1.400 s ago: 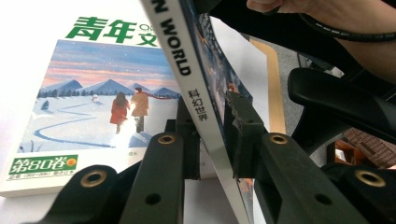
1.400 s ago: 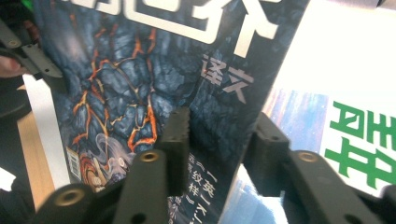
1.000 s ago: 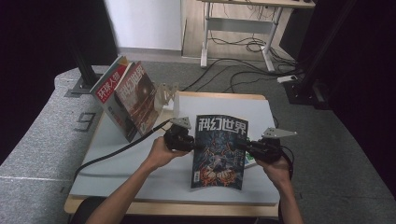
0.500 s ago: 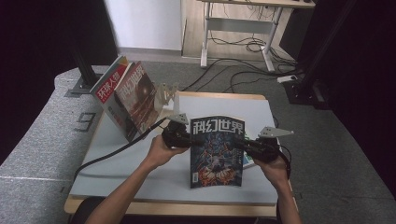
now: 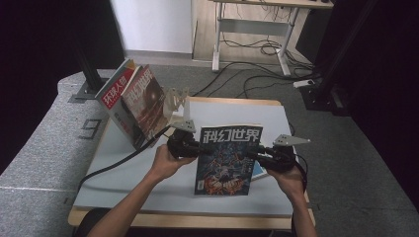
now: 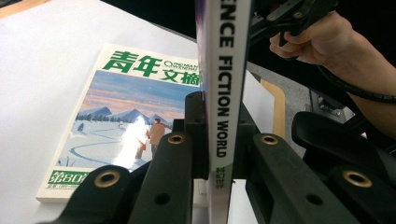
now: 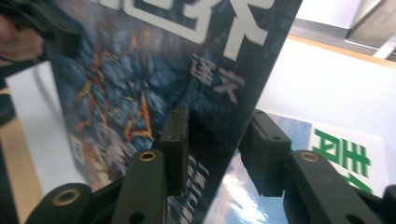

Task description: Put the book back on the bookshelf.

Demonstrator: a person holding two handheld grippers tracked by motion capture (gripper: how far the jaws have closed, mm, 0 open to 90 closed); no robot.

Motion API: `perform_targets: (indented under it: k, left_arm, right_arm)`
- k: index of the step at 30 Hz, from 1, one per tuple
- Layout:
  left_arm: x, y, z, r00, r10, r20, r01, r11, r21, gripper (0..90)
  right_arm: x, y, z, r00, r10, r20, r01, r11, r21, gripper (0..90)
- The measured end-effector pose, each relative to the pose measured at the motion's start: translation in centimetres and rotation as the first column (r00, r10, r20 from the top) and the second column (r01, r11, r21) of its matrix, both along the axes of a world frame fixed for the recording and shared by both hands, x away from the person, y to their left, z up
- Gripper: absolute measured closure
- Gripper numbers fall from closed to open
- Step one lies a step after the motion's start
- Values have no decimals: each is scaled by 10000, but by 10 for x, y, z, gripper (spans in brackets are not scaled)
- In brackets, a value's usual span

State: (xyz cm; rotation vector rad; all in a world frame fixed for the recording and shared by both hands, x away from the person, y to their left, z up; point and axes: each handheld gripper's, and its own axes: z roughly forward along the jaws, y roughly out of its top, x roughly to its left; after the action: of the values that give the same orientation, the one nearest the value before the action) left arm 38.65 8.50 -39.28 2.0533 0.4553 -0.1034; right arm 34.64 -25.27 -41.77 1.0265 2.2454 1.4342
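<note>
A dark-covered science fiction magazine [image 5: 227, 158] is held upright over the white table [image 5: 237, 111] between both grippers. My left gripper [image 5: 195, 147] is shut on its white spine [image 6: 224, 93], with the jaws [image 6: 218, 116] pressing from both sides. My right gripper [image 5: 254, 154] is at the opposite edge. Its jaws [image 7: 217, 135] have just been opening: the cover [image 7: 140, 70] still lies between them, one pad rests against it and the other stands slightly clear.
A second magazine with a green title and a snowy scene [image 6: 126, 107] lies flat on the table beneath, partly under the held one [image 5: 259, 170]. Two more magazines [image 5: 136, 101] lean in a clear stand [image 5: 175, 101] at the table's far left. Cables trail off the left side.
The held magazine and my left gripper have risen slightly and shifted a little left. The right hand has stayed where it was.
</note>
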Motion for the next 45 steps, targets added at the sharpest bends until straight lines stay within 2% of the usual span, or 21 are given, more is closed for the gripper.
perform_targets:
  k: [2,9,15,17,22,23,25,27,28,29,30,33,34,35,37,38,39,40,42,43,45]
  left_arm:
    - [0,2,2,9999,66,-103,-66,10000,-32,827]
    - [0,9,10,9994,294,-188,-298,9994,-203,828]
    - [-3,20,22,9976,673,170,-673,9977,3,828]
    - [-5,27,29,9946,942,428,-949,9954,144,828]
    - [-6,35,36,9900,1240,668,-1261,9916,277,828]
    - [-7,36,37,9888,1306,719,-1330,9907,302,828]
    - [-7,41,41,9847,1473,934,-1517,9875,421,828]
    - [-8,43,42,9830,1543,994,-1595,9861,462,828]
    - [-9,45,44,9792,1680,1136,-1748,9832,528,828]
    - [-9,45,44,9792,1680,1136,-1748,9832,528,828]
    - [-10,49,46,9752,1809,1276,-1894,9802,583,828]
    - [-12,52,48,9705,1942,1427,-2045,9769,612,828]
    - [-13,56,49,9669,2071,1491,-2181,9740,614,828]
    - [-13,56,49,9669,2071,1491,-2181,9740,614,828]
    - [-13,59,51,9633,2192,1551,-2313,9708,641,828]
    - [-14,62,54,9588,2326,1632,-2454,9674,628,828]
    - [-14,62,54,9588,2326,1632,-2454,9674,628,828]
    - [-14,64,55,9559,2401,1693,-2535,9653,622,828]
    - [-15,68,58,9501,2553,1793,-2705,9605,658,828]
    - [-15,68,58,9501,2553,1793,-2705,9605,658,828]
    - [-16,70,60,9458,2638,1895,-2818,9565,749,828]
  right_arm:
    - [1,-1,-1,9999,-105,-43,104,9999,-132,580]
    - [0,-13,-10,9989,-432,-186,431,9991,-18,469]
    - [-2,-31,-28,9931,-1076,-462,1070,9942,-140,359]
    - [-4,-32,-36,9891,-1378,-517,1336,9881,-767,280]
    - [-5,-32,-47,9812,-1846,-566,1764,9763,-1254,199]
    - [-5,-32,-47,9812,-1846,-566,1764,9763,-1254,199]
    - [-6,-33,-52,9754,-2143,-517,2051,9681,-1437,143]
    - [-7,-35,-55,9699,-2391,-460,2296,9610,-1539,132]
    - [-7,-37,-56,9673,-2497,-440,2397,9572,-1622,123]
    - [-7,-37,-56,9673,-2497,-440,2397,9572,-1622,123]
    - [-9,-40,-60,9620,-2705,-376,2607,9505,-1690,103]
    - [-11,-43,-65,9558,-2909,-421,2798,9443,-1734,62]
    - [-13,-46,-72,9494,-3102,-500,2969,9378,-1799,25]
    - [-13,-46,-72,9494,-3102,-500,2969,9378,-1799,25]
    - [-15,-48,-82,9427,-3282,-600,3104,9287,-2032,0]
    - [-15,-49,-84,9404,-3347,-606,3145,9235,-2196,0]
    - [-16,-50,-86,9383,-3414,-554,3204,9183,-2327,0]
    - [-16,-50,-86,9383,-3414,-554,3204,9183,-2327,0]
    - [-18,-52,-90,9326,-3584,-416,3390,9099,-2391,0]
    - [-18,-52,-90,9326,-3584,-416,3390,9099,-2391,0]
    - [-20,-54,-92,9267,-3748,-265,3567,8998,-2514,0]
